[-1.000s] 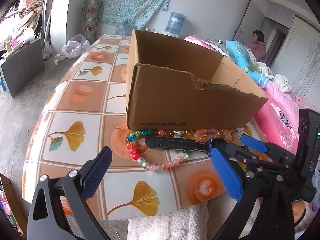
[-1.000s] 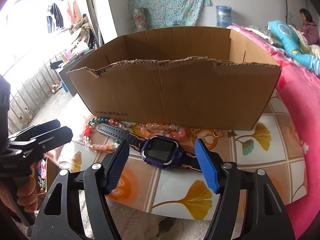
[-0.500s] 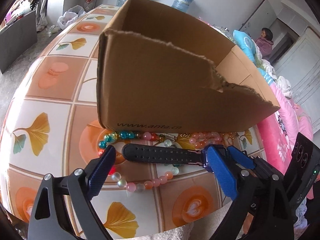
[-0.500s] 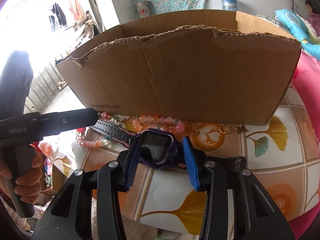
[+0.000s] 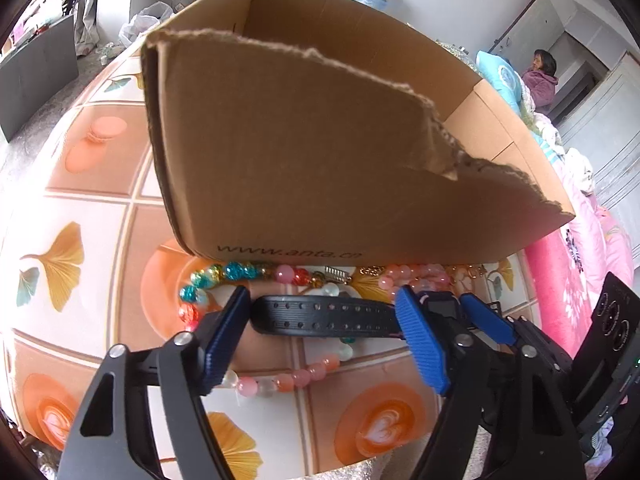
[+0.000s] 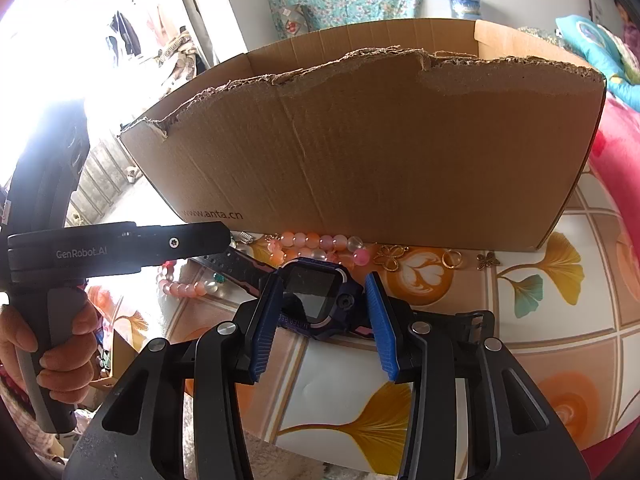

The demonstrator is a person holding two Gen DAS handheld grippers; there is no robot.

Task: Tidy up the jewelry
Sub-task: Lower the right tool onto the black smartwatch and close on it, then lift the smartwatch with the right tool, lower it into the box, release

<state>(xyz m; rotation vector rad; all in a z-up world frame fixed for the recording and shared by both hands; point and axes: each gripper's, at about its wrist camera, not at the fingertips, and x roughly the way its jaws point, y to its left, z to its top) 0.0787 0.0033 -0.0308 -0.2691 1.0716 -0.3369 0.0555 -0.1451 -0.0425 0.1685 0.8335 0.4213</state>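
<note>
A dark blue smartwatch (image 6: pixel 316 300) lies on the tiled tabletop in front of a torn cardboard box (image 6: pixel 380 152). My right gripper (image 6: pixel 320 312) is shut on the watch body, one pad on each side. The watch's black strap (image 5: pixel 324 316) stretches left, and my left gripper (image 5: pixel 320 332) is open around it, one finger at each end, not pinching. Bead bracelets (image 5: pixel 280 380) and a pink bead string (image 6: pixel 316 242) lie under and beside the strap, against the box wall (image 5: pixel 320 160).
Small gold charms and a ring (image 6: pixel 452 258) lie by the box's right front corner. A pink quilted bed (image 5: pixel 576 264) borders the table on the right. The table's near edge (image 6: pixel 340 452) runs just under my grippers.
Both grippers moved forward and down to the watch. The right gripper closed from wide open onto the watch body. The left gripper's fingers came to either end of the strap.
</note>
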